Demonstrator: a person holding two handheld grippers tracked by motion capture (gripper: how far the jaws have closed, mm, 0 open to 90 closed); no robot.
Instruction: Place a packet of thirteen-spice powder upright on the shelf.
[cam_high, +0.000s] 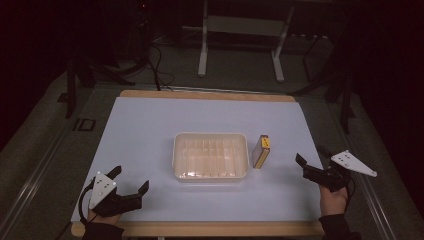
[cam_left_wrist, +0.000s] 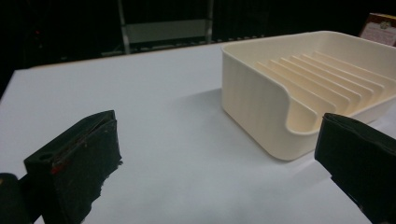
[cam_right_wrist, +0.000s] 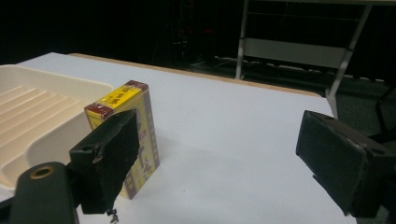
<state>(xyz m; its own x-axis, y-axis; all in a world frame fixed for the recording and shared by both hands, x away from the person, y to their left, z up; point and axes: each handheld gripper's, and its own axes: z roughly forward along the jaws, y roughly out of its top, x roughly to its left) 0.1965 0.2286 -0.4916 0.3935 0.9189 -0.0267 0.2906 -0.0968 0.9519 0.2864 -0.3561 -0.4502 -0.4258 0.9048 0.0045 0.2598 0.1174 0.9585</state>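
Note:
A cream ribbed tray (cam_high: 210, 174) sits empty in the middle of the white mat. Just to its right a small yellow and red box (cam_high: 261, 151) stands on its long edge. My left gripper (cam_high: 130, 180) rests near the front left corner of the mat, open, with nothing between its jaws. In the left gripper view the tray (cam_left_wrist: 261, 112) lies ahead to the right. My right gripper (cam_high: 311, 156) hovers at the right edge of the mat, open and empty, a short way right of the box. In the right gripper view the box (cam_right_wrist: 128, 135) stands partly behind the left jaw.
The white mat (cam_high: 150, 130) covers a wooden table (cam_high: 200, 229). Beyond the table's far edge, white frame legs (cam_high: 202, 55) and cables (cam_high: 157, 70) stand on the dark floor.

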